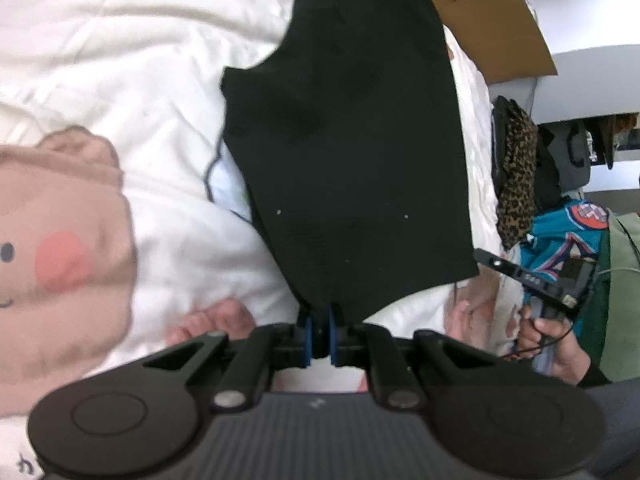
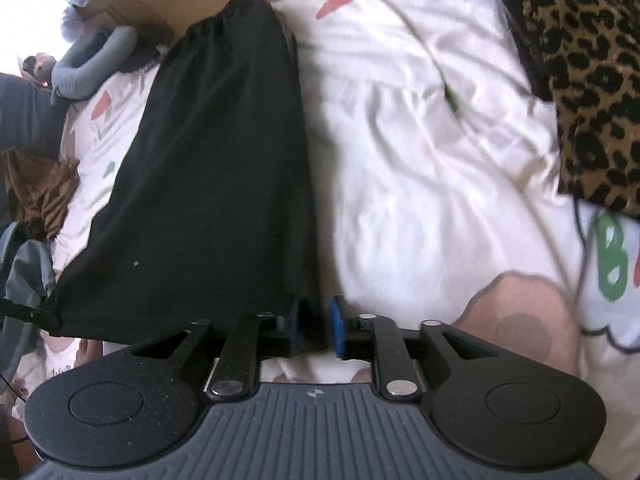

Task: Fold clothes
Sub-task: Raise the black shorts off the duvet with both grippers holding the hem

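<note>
A black garment (image 1: pixel 352 140) lies stretched over the white printed bedspread (image 1: pixel 120 60), its gathered waistband at the far end. My left gripper (image 1: pixel 319 334) is shut on the near hem, blue pads pinched on the cloth. At the hem's right corner one of the right gripper's fingers (image 1: pixel 494 262) shows, with a hand (image 1: pixel 556 344) on its handle. In the right wrist view the black garment (image 2: pixel 216 168) runs away from my right gripper (image 2: pixel 316 326). Its blue pads stand apart. The hem corner rests against the left pad, and the right pad is bare.
A leopard-print cloth (image 2: pixel 588 80) lies at the right edge of the bed, with a teal garment (image 1: pixel 560 248) near it. A cardboard box (image 1: pixel 492 20) stands beyond the bed. A brown garment (image 2: pixel 40 192) and a grey neck pillow (image 2: pixel 92 64) lie at the left.
</note>
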Available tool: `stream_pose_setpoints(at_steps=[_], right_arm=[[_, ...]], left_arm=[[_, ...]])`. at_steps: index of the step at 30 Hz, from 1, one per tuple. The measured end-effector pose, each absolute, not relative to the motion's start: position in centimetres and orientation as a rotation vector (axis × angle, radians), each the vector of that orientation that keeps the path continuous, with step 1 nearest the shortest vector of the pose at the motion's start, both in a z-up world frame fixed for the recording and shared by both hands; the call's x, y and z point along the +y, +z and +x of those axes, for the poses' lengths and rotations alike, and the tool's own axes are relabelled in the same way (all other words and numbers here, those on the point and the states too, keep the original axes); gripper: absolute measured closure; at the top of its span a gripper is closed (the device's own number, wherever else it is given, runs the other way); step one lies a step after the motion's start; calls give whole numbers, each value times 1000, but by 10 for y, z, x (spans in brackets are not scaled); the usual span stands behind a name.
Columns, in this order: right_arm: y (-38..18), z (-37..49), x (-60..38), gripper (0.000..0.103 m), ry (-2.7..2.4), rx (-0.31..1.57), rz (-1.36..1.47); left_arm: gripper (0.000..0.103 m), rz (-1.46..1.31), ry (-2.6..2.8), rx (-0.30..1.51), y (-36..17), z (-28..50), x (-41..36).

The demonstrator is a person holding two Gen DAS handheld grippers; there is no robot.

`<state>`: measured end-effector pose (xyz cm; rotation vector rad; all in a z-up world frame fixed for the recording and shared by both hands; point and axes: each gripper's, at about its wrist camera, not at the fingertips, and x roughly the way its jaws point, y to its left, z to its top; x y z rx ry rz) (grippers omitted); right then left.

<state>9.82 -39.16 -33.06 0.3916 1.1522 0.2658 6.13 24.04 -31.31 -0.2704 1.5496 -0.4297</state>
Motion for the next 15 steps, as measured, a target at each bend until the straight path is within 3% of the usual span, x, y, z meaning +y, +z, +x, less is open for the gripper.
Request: stream_pose_setpoints(at_steps=[1, 3, 15], right_arm=[[-329, 100, -394, 63, 265, 1143, 396], [-328, 104, -397, 60, 274, 1130, 401], [-360, 129, -385, 61, 430, 1218, 524]], left_arm=[[95, -268, -424, 1548, -313, 62, 243], [95, -268, -417, 1548, -316, 63, 247], [95, -243, -375, 1546, -332, 70, 255]])
